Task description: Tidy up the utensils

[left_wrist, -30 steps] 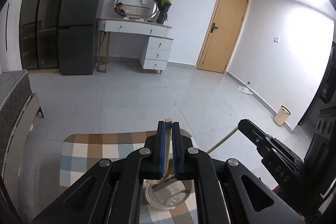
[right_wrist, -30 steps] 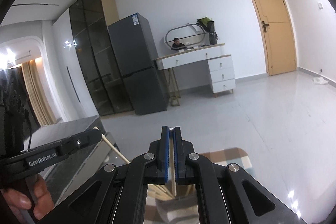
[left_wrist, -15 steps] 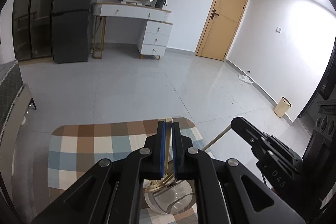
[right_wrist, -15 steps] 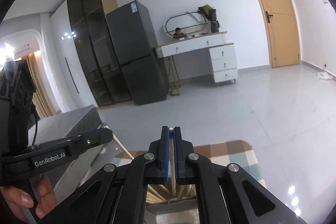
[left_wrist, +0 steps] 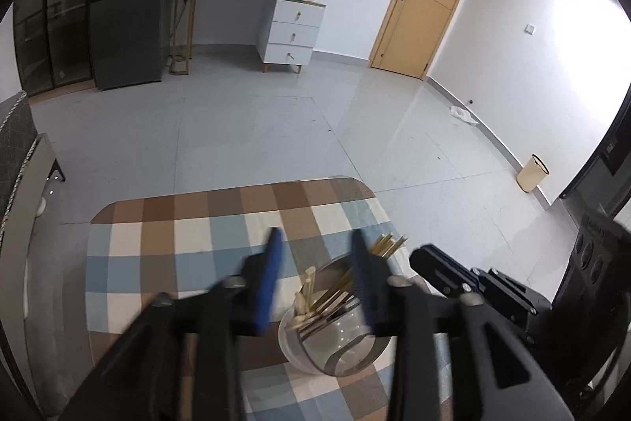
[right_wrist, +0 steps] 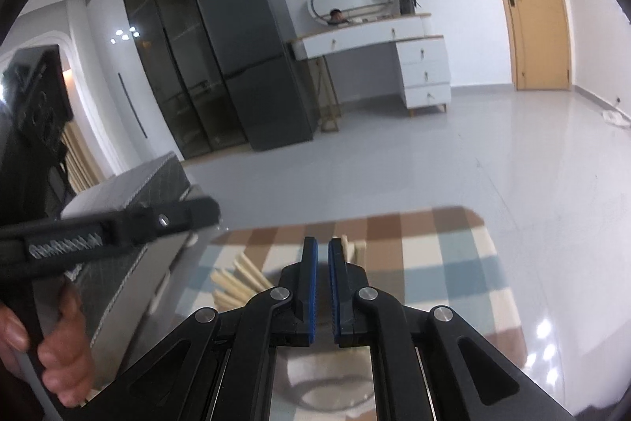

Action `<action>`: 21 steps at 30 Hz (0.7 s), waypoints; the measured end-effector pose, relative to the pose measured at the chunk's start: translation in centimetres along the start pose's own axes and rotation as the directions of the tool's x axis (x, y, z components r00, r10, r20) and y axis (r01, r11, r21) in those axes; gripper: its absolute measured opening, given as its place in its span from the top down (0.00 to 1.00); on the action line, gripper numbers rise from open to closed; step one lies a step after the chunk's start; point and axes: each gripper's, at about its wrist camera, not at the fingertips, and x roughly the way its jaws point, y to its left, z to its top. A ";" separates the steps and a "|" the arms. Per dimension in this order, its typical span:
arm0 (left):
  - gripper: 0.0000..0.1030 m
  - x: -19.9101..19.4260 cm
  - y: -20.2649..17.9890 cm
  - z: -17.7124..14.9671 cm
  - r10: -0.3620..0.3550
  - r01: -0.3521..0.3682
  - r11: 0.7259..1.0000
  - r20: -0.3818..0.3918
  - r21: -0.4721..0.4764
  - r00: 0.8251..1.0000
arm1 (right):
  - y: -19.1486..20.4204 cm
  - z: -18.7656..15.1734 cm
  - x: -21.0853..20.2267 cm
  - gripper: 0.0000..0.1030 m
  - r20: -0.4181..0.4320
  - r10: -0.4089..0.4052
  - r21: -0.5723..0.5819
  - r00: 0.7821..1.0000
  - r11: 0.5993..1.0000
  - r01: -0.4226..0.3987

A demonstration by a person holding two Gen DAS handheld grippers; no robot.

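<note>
the chopsticks (left_wrist: 335, 292) were pale wooden sticks, bunched in a clear glass jar (left_wrist: 335, 346) that stood on the table (left_wrist: 165, 243) with its checked cloth, near the right edge in the left view. they leaned in the jar, long axes tilted, upper ends fanning up and to the right past the rim, some shorter ends poking up at the left of the bunch. the left hand-held gripper (left_wrist: 315, 243) hung over the jar, blurred, its blue pads apart and jaws opening, with nothing pressed between them. the left view alone showed the jar's glass wall and the sticks inside it; the right view showed only the stick ends (right_wrist: 236, 283) spread to the left behind the right hand-held gripper (right_wrist: 322, 243), and a blurred glimpse of the jar's mouth low down. that gripper's jaws stood at a narrow gap, just opening, with no stick seen between the pads. the right view also showed fingers (right_wrist: 63, 354) wrapped on the left gripper's handle.
</note>
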 end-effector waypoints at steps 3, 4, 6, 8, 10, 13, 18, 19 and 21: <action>0.60 -1.1 0.1 -0.3 0.021 -0.021 1.000 0.014 -0.008 1.000 | -0.3 -0.6 -1.1 0.93 0.003 -0.004 0.013 1.000 1.000 0.004; 0.59 -1.8 -0.1 -0.5 0.032 -0.031 0.999 0.017 -0.010 0.999 | -0.3 -0.8 -1.7 0.92 0.005 -0.013 0.019 1.000 1.000 0.013; 0.59 -2.5 -0.1 -0.7 0.040 -0.040 0.999 0.020 -0.013 0.999 | -0.4 -0.9 -2.6 0.87 0.009 -0.018 0.029 1.000 0.999 0.018; 0.57 -3.8 -0.3 -0.9 0.057 -0.057 0.998 0.035 -0.016 0.998 | -0.2 -1.1 -4.0 0.81 0.021 -0.024 0.034 0.999 0.999 0.023; 0.52 -5.3 -0.7 -1.3 0.089 -0.088 0.996 0.059 -0.018 0.994 | 0.2 -1.0 -5.9 0.73 0.047 -0.033 0.034 0.998 0.999 0.032; 0.47 -7.1 -1.0 -1.9 0.113 -0.111 0.994 0.091 -0.020 0.989 | 0.8 -0.9 -8.2 0.53 0.084 -0.037 0.038 0.996 0.999 0.034; 0.33 -10.7 -1.6 -3.5 0.137 -0.134 0.990 0.153 -0.030 0.979 | 2.7 -1.2 -12.4 0.31 0.147 -0.030 0.016 0.989 0.999 0.028; 0.29 -11.5 -1.8 -3.9 0.149 -0.145 0.989 0.173 -0.030 0.974 | 3.0 -1.3 -12.7 0.27 0.153 -0.034 0.014 0.988 0.999 0.032; 0.25 -12.5 -2.0 -4.6 0.167 -0.166 0.986 0.207 -0.023 0.964 | 3.6 -1.6 -13.9 0.23 0.163 -0.036 0.015 0.986 0.999 0.034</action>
